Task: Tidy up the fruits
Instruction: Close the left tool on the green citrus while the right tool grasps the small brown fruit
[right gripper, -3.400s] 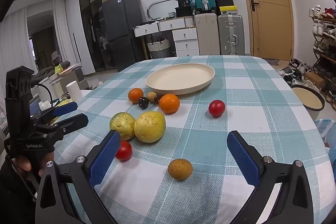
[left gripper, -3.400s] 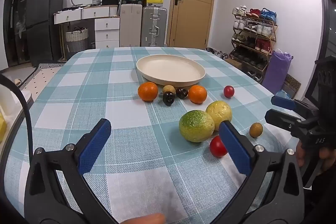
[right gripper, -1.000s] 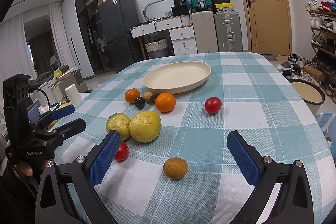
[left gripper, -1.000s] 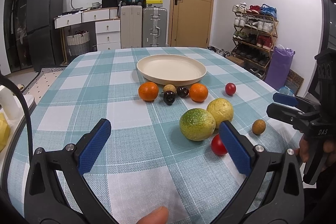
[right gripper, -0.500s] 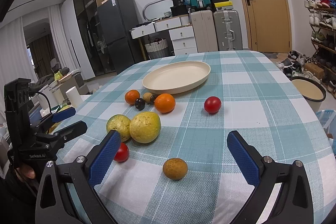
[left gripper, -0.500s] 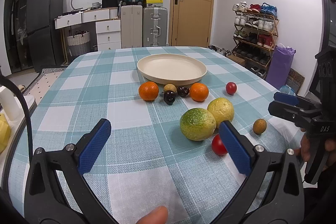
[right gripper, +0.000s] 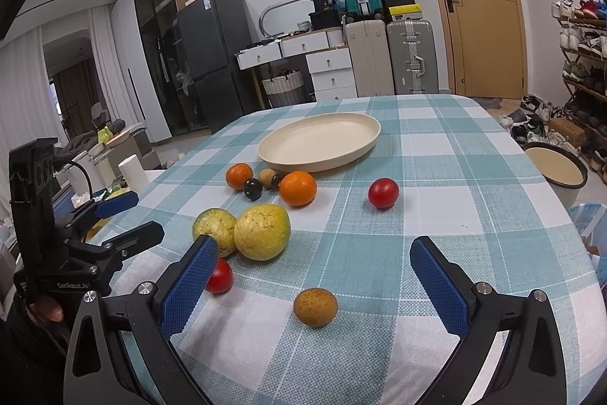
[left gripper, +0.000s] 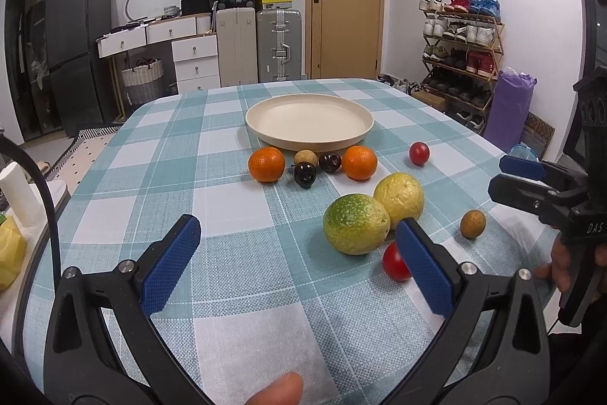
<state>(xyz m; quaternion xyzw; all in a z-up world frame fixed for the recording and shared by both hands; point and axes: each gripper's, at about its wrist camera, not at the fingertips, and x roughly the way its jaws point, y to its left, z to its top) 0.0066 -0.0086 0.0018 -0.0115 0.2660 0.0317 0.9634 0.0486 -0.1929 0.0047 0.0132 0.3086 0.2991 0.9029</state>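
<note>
An empty cream plate (left gripper: 309,122) (right gripper: 322,139) sits mid-table. In front of it lie two oranges (left gripper: 266,164) (left gripper: 359,162), two dark plums (left gripper: 305,174) and a small tan fruit (left gripper: 305,157). Nearer are a green-yellow fruit (left gripper: 356,223), a yellow fruit (left gripper: 398,194), two red tomatoes (left gripper: 393,262) (right gripper: 383,192) and a small brown fruit (right gripper: 315,306). My left gripper (left gripper: 297,260) stands open over bare cloth, holding nothing. My right gripper (right gripper: 314,283) is open, with the brown fruit between its fingers' lines but apart from both.
The checked tablecloth (left gripper: 170,177) covers a rounded table. A white cylinder (right gripper: 132,171) and clutter stand off the table's left side. A bucket (right gripper: 555,173) and a shoe rack (left gripper: 461,40) are to the right. Suitcases (left gripper: 279,44) and drawers line the back wall.
Both grippers have drifted slightly toward the fruit and stayed open. No fruit has moved.
</note>
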